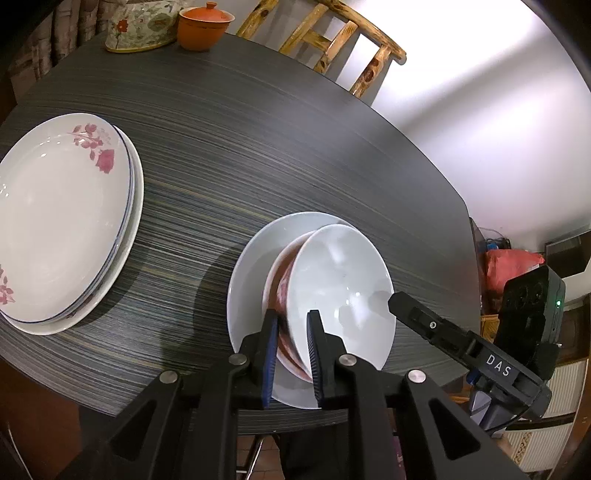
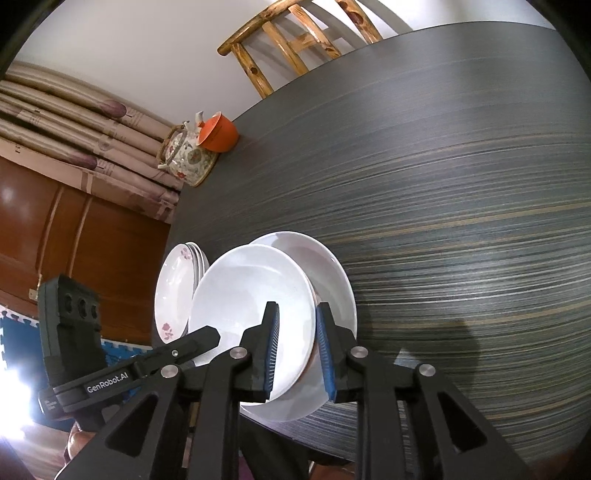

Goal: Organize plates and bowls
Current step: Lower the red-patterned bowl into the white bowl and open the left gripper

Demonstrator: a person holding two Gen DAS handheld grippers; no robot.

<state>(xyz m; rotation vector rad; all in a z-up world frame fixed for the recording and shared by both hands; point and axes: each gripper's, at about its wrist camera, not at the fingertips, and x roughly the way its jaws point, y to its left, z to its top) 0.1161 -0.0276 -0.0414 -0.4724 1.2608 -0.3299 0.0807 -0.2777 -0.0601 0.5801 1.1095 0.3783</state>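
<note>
A white bowl with a red-patterned outside sits in a shallow white dish near the table's front edge. My left gripper straddles the bowl's near rim, one finger outside and one inside, jaws close around it. My right gripper straddles the opposite rim of the same bowl above the dish. Whether either pad presses the rim is unclear. A stack of flowered plates lies to the left; it also shows in the right wrist view.
A flowered teapot and an orange lidded cup stand at the table's far edge. A wooden chair is behind the dark striped table. The right gripper's body shows in the left wrist view.
</note>
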